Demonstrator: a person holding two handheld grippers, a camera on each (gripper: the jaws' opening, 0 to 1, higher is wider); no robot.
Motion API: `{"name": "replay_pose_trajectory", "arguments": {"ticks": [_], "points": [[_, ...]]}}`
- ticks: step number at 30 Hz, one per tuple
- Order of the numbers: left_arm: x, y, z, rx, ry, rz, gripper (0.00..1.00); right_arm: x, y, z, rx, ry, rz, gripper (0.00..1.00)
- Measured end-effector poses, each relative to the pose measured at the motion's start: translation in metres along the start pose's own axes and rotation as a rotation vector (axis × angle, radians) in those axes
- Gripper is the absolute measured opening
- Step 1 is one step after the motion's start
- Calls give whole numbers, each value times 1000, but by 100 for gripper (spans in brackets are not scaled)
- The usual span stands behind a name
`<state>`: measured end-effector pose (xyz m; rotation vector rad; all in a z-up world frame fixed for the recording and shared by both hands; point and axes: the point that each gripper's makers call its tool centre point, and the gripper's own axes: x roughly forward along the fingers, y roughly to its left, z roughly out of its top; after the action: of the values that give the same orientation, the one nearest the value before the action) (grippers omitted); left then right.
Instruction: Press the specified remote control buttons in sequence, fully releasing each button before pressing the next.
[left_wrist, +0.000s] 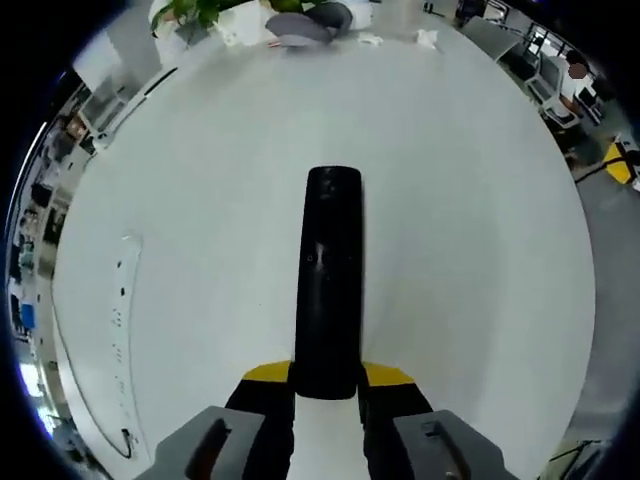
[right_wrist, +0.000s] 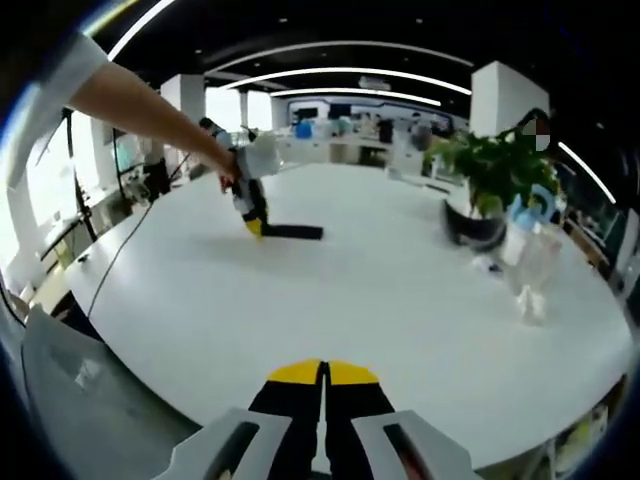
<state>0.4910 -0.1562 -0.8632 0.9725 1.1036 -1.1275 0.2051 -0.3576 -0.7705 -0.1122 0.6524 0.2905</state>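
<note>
A long black remote control (left_wrist: 330, 270) lies lengthwise on the white table (left_wrist: 480, 250), pointing away from me. My left gripper (left_wrist: 326, 378) is shut on its near end, with the yellow-tipped jaws pressed against both sides. In the right gripper view the same remote (right_wrist: 298, 232) lies flat at the far side of the table (right_wrist: 400, 300), held by the left gripper (right_wrist: 250, 212) in a person's outstretched hand. My right gripper (right_wrist: 322, 372) hovers over the near edge, shut with nothing between its jaws.
A white strip with small marks (left_wrist: 122, 320) lies near the table's left edge. A potted plant (right_wrist: 490, 170) and a clear bottle (right_wrist: 530, 270) stand at the right. A grey object (left_wrist: 300, 30) and scraps of paper (left_wrist: 425, 40) lie at the far edge. Office desks surround the table.
</note>
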Motion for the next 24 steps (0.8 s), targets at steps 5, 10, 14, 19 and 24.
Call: {"name": "replay_pose_trajectory", "arguments": {"ticks": [5, 10, 14, 19, 24], "points": [[1, -1, -2, -8, 14, 5, 23, 1, 0, 0, -5, 4, -2, 0], [2, -7, -1, 35, 28, 32, 23, 1, -1, 0, 0, -1, -8, 0], [1, -15, -1, 78, 41, 42, 23, 0, -3, 1, 0, -7, -14, 0], [1, -24, -3, 69, 59, 31, 23, 1, -3, 2, 0, -8, -14, 0], [0, -33, -7, 46, 37, 18, 23, 0, -4, 2, 0, -17, -21, 0]]}}
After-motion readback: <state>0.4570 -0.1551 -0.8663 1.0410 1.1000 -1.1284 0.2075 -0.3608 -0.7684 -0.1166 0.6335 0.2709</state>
